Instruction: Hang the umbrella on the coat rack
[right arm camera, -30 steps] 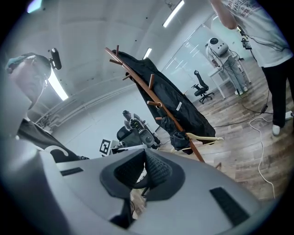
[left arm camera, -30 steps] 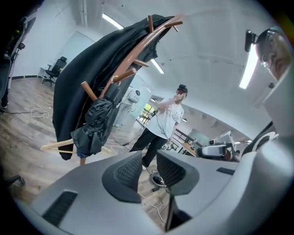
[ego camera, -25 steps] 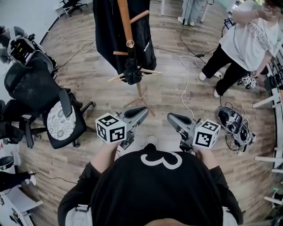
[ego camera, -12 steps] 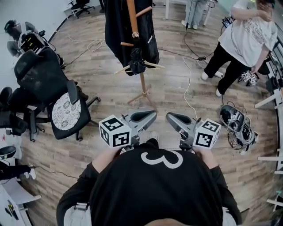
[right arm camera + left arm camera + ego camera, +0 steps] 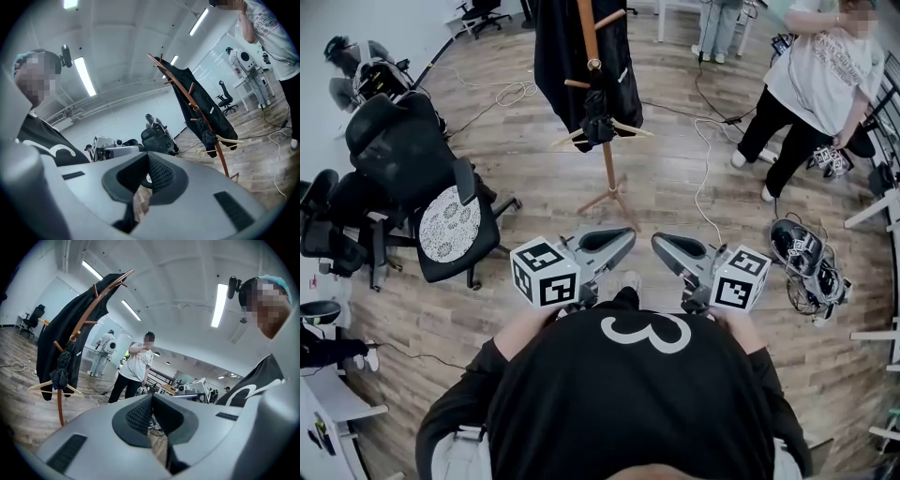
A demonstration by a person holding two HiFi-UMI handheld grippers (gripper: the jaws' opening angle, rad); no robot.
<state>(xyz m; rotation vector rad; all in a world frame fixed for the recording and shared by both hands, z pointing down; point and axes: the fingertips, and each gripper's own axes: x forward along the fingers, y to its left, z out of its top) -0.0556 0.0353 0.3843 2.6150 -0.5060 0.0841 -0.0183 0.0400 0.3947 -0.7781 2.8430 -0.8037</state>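
The folded black umbrella (image 5: 598, 127) hangs from a peg of the wooden coat rack (image 5: 607, 169), under a black coat (image 5: 558, 56). It also shows in the left gripper view as umbrella (image 5: 61, 373) and in the right gripper view as umbrella (image 5: 206, 133). My left gripper (image 5: 628, 234) and right gripper (image 5: 659, 242) are held close to my chest, well short of the rack. Both point toward it. The left gripper (image 5: 151, 397) has its pads together and holds nothing. The right gripper (image 5: 147, 154) looks the same, pads meeting and empty.
A wooden hanger (image 5: 630, 129) hangs beside the umbrella. Black office chairs (image 5: 441, 225) stand at the left. A person in a white shirt (image 5: 811, 84) stands at the right. Cables (image 5: 705, 159) trail over the wood floor, and gear (image 5: 802, 267) lies at the right.
The rack and umbrella have slid up and right in the head view as I drew back from them. Both grippers stayed together before my chest, jaws unchanged.
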